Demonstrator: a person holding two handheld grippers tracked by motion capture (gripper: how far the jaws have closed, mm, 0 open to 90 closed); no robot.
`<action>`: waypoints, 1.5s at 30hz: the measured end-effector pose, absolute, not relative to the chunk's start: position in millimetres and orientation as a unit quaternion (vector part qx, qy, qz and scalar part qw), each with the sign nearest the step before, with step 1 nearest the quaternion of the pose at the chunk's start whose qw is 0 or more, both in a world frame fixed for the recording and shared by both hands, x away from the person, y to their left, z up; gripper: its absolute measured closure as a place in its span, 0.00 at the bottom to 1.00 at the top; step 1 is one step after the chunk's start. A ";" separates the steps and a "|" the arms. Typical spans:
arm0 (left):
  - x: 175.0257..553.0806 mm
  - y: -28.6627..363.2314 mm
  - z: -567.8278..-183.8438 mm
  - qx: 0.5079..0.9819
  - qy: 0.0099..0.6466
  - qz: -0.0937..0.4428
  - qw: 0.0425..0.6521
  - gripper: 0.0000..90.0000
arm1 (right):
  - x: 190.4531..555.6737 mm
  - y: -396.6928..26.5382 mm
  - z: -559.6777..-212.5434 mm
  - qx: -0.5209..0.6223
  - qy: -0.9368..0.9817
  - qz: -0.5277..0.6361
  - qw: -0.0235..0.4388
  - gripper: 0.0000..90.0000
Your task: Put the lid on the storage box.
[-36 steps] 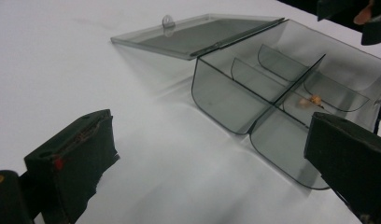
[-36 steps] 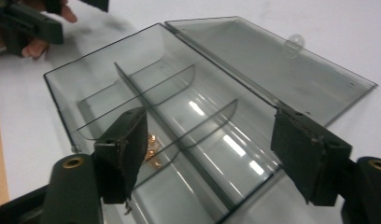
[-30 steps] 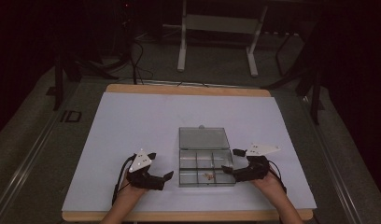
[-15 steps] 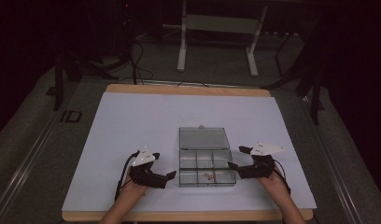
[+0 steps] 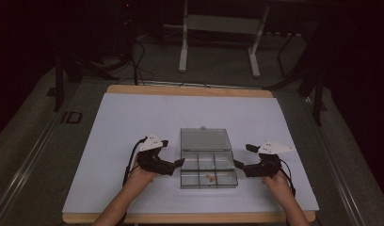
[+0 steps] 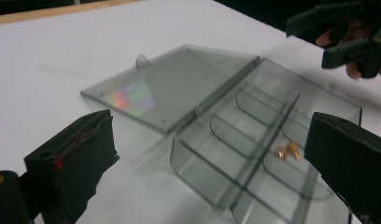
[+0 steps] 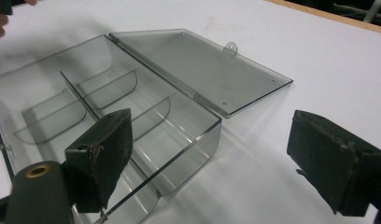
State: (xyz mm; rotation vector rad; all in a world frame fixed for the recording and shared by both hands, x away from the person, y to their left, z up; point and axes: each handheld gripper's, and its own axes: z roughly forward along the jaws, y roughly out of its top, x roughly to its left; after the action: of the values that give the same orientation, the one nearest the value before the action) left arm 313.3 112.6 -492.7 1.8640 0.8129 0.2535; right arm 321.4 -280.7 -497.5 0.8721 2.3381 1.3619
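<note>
Left hand-held gripper [image 5: 180, 163] and right hand-held gripper [image 5: 237, 165], jaws apart, flanking clear box [image 5: 208, 165].

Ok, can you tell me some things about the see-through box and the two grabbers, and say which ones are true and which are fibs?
1. The clear box has its lid open and lying flat on the table. True.
2. The box is full of little things. False: just a few small copper-coloured bits sit in one compartment.
3. The left gripper and the right gripper sit on opposite sides of the box. True.
4. The right gripper is squeezing the lid. False: its jaws stand wide apart with nothing between them.
5. The left gripper's jaws are open. True.
</note>
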 end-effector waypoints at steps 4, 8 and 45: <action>322.7 106.7 -488.2 0.779 0.338 0.107 0.518 0.03 | 324.5 -282.9 -495.6 0.318 0.805 0.479 0.145 0.16; 330.5 103.4 -487.4 0.777 0.343 0.108 0.516 0.03 | 326.6 -285.1 -494.6 0.331 0.795 0.486 0.146 0.16; 392.1 87.9 -507.2 0.751 0.461 0.058 0.469 0.17 | 381.3 -268.3 -502.6 0.375 0.782 0.478 0.139 0.16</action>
State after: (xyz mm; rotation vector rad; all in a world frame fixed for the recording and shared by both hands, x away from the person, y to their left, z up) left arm 392.1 87.9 -507.2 1.8414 1.1306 0.1426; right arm 381.3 -268.3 -502.6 1.0844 2.2602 1.3811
